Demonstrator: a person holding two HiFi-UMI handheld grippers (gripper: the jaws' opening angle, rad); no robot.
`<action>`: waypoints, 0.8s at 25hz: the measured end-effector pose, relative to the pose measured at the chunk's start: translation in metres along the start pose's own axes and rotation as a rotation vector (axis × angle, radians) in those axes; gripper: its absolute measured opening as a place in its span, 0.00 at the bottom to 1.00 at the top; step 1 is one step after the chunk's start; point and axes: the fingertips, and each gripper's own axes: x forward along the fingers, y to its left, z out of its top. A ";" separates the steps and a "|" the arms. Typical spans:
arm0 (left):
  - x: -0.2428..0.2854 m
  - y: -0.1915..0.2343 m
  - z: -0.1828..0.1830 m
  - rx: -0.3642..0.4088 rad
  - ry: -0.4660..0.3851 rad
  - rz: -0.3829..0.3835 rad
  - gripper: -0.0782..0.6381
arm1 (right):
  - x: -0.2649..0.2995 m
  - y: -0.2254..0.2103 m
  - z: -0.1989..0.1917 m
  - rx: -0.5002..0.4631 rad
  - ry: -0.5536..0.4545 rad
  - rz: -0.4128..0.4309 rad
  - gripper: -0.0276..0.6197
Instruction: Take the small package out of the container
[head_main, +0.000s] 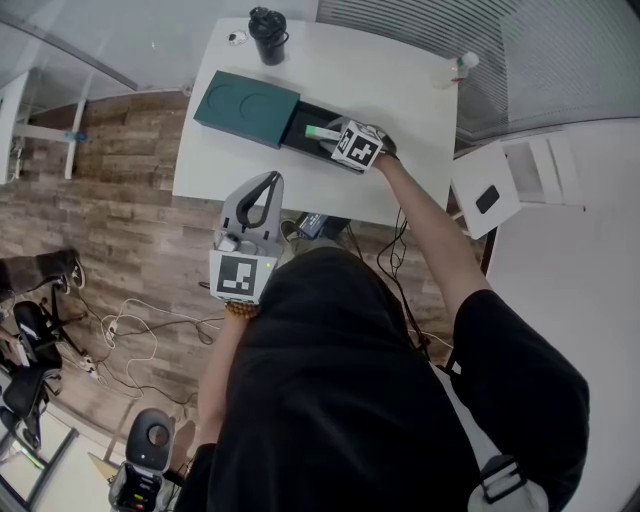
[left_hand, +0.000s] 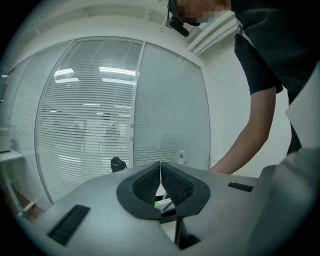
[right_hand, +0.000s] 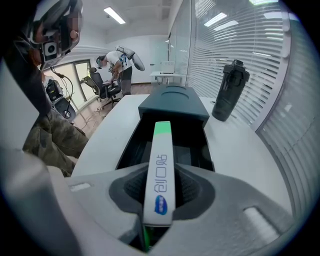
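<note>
At the near left edge of the white rectangular counter (head_main: 370, 80), just off its rim, the left tongs (head_main: 272, 180) hung in front of the person's body. In the left gripper view these tongs (left_hand: 160, 170) had their ribbed black pads pressed together at the tips, with nothing between them.

Farther in on the counter lay the flat dark green lid (head_main: 245, 107), with two round shapes pressed into its top. It was slid off to the left of the container and still overlapped its end. Behind it, near the far edge, a tall black plastic bottle (head_main: 268, 35) stood upright.

To the right of the lid the dark green box-shaped container (head_main: 300, 125) lay open, showing its black inside. Over that open part was the slim white package with a green end (head_main: 316, 131), held on edge. In the right gripper view the package (right_hand: 160, 170) ran straight out between the pads, its green end pointing over the open compartment. Whether its lower edge still touched the bottom could not be told.

The right tongs (head_main: 330, 135) had closed on the package's two flat sides, partway open around its thickness, at the end of the person's outstretched arm.

At the far right corner of the counter stood a small white bottle (head_main: 462, 63).
</note>
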 end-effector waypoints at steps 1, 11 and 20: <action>0.000 0.000 0.000 0.001 0.000 -0.002 0.12 | 0.000 0.000 0.001 -0.004 -0.001 -0.003 0.19; 0.002 -0.002 0.000 0.003 0.003 -0.021 0.12 | -0.006 -0.001 0.001 0.030 -0.023 -0.022 0.19; 0.004 -0.004 -0.001 0.004 0.001 -0.027 0.12 | -0.011 0.002 -0.003 0.067 -0.039 -0.031 0.19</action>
